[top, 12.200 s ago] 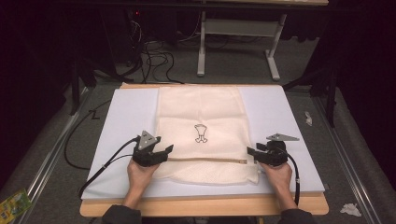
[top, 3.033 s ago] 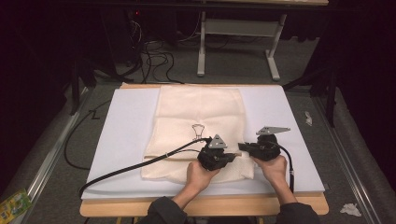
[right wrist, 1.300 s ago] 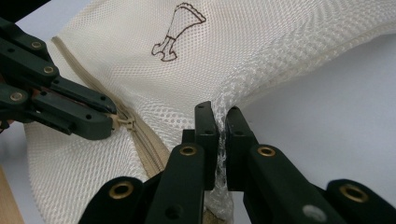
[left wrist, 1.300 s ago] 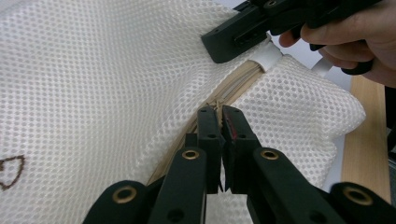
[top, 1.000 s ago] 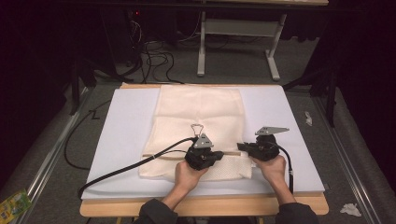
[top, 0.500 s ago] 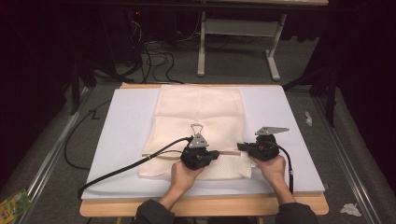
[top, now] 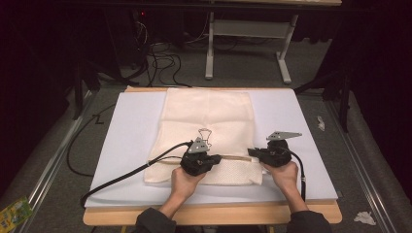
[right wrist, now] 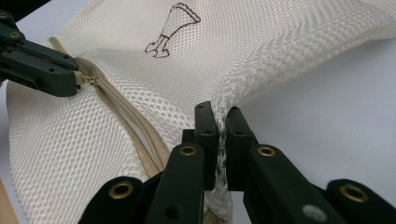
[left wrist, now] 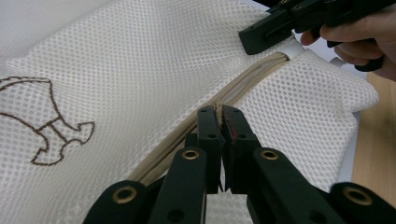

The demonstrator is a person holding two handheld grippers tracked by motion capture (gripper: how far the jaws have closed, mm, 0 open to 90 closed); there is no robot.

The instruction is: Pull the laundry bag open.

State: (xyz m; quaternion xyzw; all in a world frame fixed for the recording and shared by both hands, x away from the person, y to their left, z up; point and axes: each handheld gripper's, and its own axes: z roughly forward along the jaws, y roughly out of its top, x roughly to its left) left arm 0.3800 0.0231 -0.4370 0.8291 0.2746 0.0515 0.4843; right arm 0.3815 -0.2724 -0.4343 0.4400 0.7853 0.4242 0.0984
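White mat (top: 126, 141) (wooden table (top: 209, 215)), cabled floor (top: 165, 63)

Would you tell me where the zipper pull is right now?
In the high view it sits mid-zipper on the mesh bag, pinched in the left gripper, left of the right gripper.

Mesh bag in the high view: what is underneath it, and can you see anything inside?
The mesh bag lies on a white sheet covering the wooden table. Its zipper is partly open where the left claw grips it, but the weave hides any contents.
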